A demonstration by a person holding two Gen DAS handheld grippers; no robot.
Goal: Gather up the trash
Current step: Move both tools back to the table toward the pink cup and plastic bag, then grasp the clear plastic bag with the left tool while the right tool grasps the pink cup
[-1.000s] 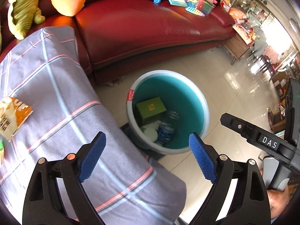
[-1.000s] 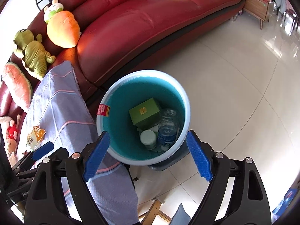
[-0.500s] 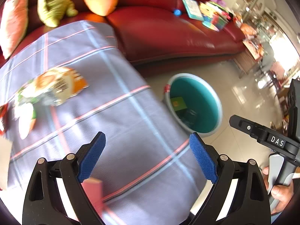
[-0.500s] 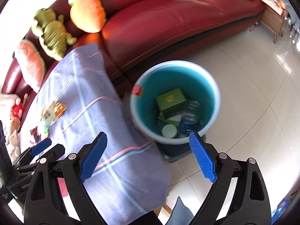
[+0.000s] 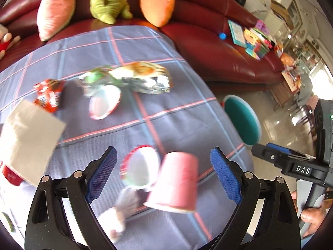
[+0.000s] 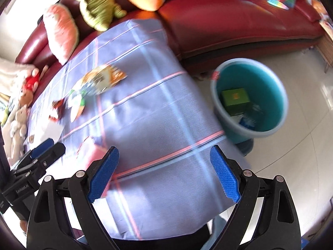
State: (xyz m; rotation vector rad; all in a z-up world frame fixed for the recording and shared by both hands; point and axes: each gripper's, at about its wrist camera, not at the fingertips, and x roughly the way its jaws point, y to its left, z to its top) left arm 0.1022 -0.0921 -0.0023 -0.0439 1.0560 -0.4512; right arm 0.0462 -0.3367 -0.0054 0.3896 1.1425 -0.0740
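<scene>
Low in the frame, my left gripper [image 5: 163, 176], jaws wide, has swung from the bin [image 5: 242, 123] to the pink cup [image 5: 177, 182]; next pickup.

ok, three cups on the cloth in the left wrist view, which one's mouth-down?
The pink cup, between the left gripper fingers. The two beside and beyond it, red-rimmed cup and far cup, lie tipped with white insides showing.

A dark red leather sofa [image 5: 218, 48] curves behind a worktop [image 5: 145, 112] draped in a grey-blue checked cloth. Plush toys line the sofa's back: a green one [image 5: 108, 0] sits between pink [image 5: 55, 7] and orange ones [image 5: 157, 0]. Glossy pale floor tiles [image 6: 291, 156] beside the sofa reflect bright daylight.
</scene>
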